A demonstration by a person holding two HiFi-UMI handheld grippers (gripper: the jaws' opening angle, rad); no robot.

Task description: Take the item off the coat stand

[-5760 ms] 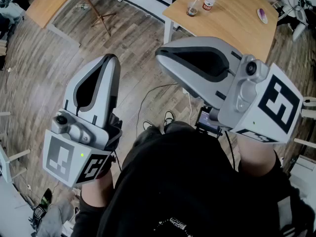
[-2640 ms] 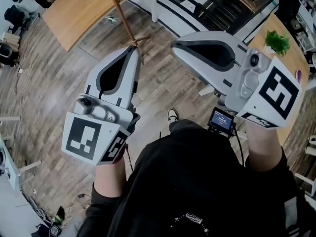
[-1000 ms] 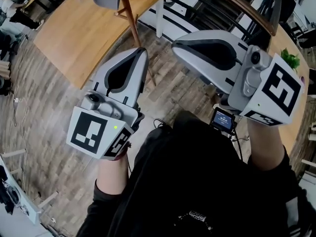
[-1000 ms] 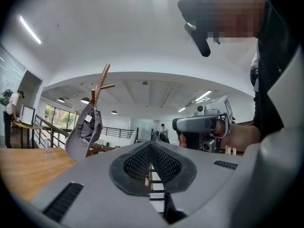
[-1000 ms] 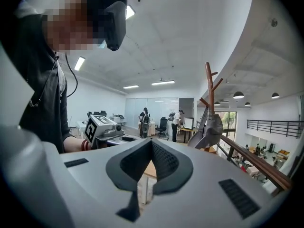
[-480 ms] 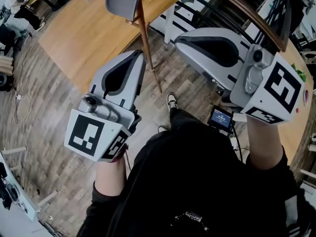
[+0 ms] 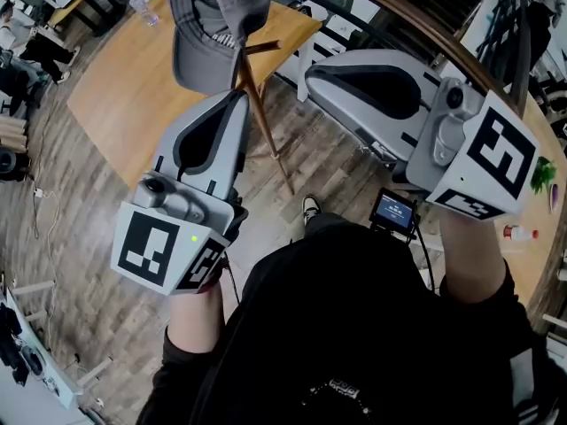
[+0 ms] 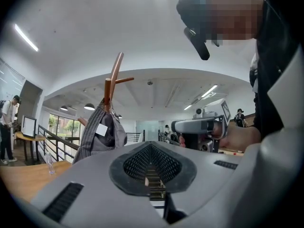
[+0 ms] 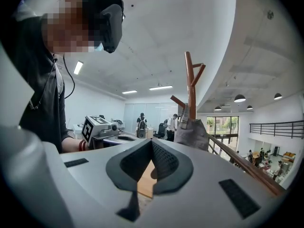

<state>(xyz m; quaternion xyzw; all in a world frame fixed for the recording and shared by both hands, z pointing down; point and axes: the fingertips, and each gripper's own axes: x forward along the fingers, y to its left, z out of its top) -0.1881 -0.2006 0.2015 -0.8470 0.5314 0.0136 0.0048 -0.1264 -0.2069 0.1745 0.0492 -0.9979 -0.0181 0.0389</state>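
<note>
One grey cap (image 7: 209, 44) hangs on the one wooden coat stand (image 7: 259, 106), draped over a peg near the top of its pole. In the left gripper view the cap (image 8: 99, 133) hangs left of the pole (image 8: 113, 82), with one white tag showing inside it. In the right gripper view the cap (image 9: 192, 133) sits at the foot of the forked pegs (image 9: 190, 80).

The person holds two tongs, both held level towards the stand. The left tongs (image 7: 236, 97) are clenched with nothing between them, their tip just below the cap and beside the pole; the left gripper view shows the cap ahead and apart from them (image 8: 151, 165). The right tongs (image 7: 310, 71) are also clenched and empty, to the right of the stand and near it (image 9: 152, 167).

One wooden surface (image 7: 124, 96) lies behind the stand. One small screen (image 7: 394, 211) shows at the person's waist.
</note>
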